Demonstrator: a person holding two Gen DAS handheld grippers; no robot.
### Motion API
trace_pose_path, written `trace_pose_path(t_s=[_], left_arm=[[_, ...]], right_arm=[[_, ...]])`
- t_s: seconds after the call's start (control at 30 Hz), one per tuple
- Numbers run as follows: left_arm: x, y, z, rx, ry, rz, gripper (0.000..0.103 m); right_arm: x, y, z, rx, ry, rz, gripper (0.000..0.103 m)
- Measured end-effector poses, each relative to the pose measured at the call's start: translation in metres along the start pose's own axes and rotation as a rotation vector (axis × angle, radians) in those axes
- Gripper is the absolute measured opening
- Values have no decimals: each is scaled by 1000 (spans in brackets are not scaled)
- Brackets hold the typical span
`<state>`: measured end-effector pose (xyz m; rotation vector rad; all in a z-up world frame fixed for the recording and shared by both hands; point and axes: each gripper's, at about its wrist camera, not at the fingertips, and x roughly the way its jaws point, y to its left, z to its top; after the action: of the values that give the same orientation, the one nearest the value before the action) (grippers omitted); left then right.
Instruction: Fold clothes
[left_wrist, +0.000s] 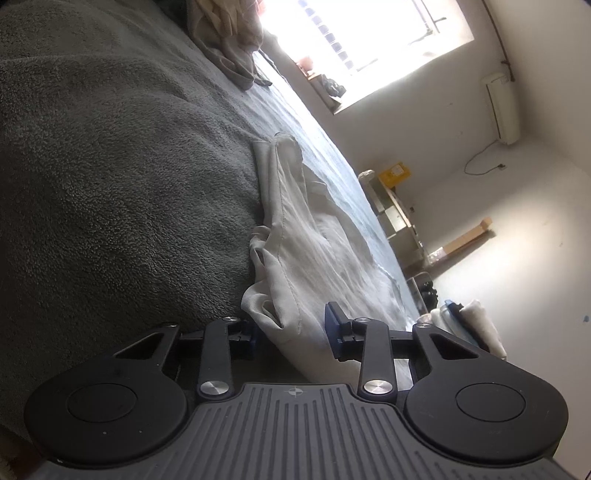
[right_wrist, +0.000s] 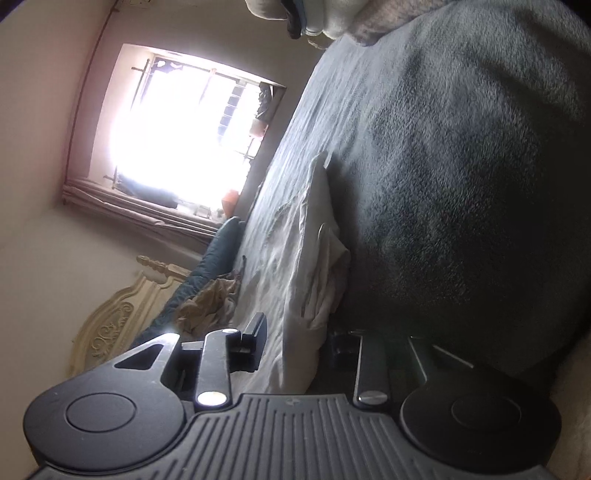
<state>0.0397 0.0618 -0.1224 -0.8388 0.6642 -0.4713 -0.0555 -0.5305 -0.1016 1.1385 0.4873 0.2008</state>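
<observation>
Pale garment being approached from both near corners on a grey bed.

The cream garment (left_wrist: 295, 236) is lying stretched on the grey blanket (left_wrist: 110, 166), its long axis running from the grippers away toward the window (left_wrist: 362, 33). Its near edge is being straddled by the left gripper (left_wrist: 291, 328) and the right gripper (right_wrist: 295, 339), both with jaws spread wide around the cloth; contact cannot be told. A crumpled beige pile (left_wrist: 225, 33) is lying far off.

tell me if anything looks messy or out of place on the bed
The pale garment lies bunched and creased on the grey blanket, its near edge between the open fingers of both grippers. A crumpled heap of clothes sits further up the bed.
</observation>
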Motion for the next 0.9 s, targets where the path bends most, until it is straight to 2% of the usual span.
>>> trace_pose_path(t_s=[0.1, 0.13, 0.17, 0.23, 0.27, 0.63, 0.9], left_arm=[[1, -1, 0, 3, -3, 12, 29], [2, -1, 0, 4, -5, 16, 24], [1, -1, 0, 2, -6, 19, 16], [0, -3, 0, -2, -10, 23, 8], [0, -4, 1, -9, -11, 17, 6], [6, -22, 32, -75, -36, -91, 5], [36, -29, 64, -110, -42, -117, 4]], right_arm=[[11, -3, 3, 10, 34, -18, 35], [12, -2, 4, 11, 38, -14, 35], [12, 0, 4, 11, 42, -9, 28], [13, 2, 4, 11, 49, 2, 11], [13, 4, 5, 11, 53, 8, 8], [21, 26, 27, 32, 60, 65, 8], [44, 41, 52, 52, 59, 78, 8]])
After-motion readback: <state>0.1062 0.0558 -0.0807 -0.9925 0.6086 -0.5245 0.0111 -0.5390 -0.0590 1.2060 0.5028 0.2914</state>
